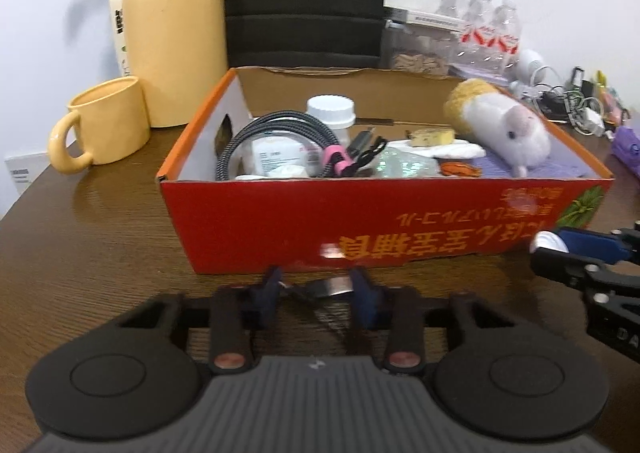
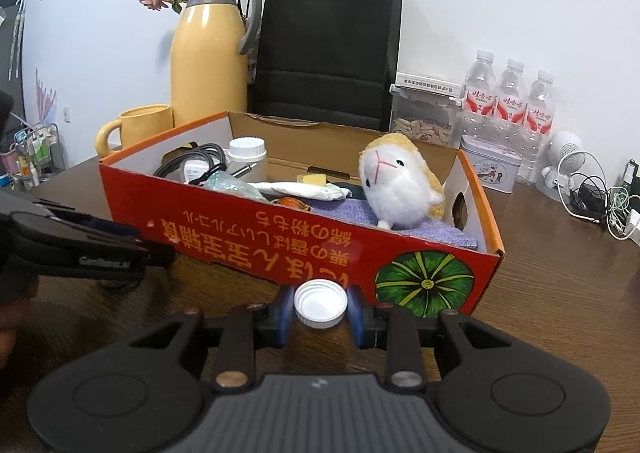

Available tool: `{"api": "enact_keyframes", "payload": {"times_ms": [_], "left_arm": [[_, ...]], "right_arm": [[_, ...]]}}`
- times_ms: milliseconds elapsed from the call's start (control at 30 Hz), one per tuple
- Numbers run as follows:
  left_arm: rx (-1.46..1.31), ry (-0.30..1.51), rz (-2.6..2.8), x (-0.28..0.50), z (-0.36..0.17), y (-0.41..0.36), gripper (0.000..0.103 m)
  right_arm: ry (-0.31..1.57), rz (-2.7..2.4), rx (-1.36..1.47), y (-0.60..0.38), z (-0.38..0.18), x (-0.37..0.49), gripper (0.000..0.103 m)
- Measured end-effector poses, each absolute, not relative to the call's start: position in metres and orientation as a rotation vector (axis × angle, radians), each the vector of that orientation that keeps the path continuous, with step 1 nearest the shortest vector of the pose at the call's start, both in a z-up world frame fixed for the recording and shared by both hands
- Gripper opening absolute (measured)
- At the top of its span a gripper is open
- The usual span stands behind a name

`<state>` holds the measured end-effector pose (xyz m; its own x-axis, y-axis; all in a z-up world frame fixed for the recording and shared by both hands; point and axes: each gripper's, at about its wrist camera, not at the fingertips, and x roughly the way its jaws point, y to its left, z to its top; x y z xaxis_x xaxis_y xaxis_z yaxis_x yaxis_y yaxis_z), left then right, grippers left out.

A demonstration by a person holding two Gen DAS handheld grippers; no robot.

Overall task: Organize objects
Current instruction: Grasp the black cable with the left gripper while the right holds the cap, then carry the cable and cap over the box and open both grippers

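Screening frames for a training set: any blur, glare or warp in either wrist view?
Left wrist view: left gripper and the small shiny thing between its fingers are motion-smeared; glare on the table. Right wrist view: sharp, white cap crisp in the right gripper. Both: fisheye bending, dark corners.

Wooden table (image 2: 560, 293) bearing a red box (image 2: 248, 249) at centre; far left, a yellow mug (image 1: 106, 121) beside a yellow flask (image 1: 174, 33); behind the box, a black bag (image 2: 328, 49); far right, water bottles (image 2: 510, 109), a tin (image 2: 490, 169) and tangled cables (image 2: 600, 205).
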<state>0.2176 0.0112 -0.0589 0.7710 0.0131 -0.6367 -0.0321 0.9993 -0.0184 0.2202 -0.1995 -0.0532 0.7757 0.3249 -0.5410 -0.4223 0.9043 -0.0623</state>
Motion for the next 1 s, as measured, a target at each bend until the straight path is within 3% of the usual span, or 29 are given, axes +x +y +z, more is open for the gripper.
{"api": "enact_keyframes", "payload": {"times_ms": [633,1000], "left_arm": [[-0.016,0.594,-0.061,0.185,-0.037,0.005,0.027],[-0.075,0.441,-0.044,0.186,0.020,0.016,0.027]], "right_arm": [[0.477,0.397,-0.210,-0.195,-0.044,0.208,0.027],[0.374,0.398,-0.167,-0.189,-0.006,0.205,0.027]]}}
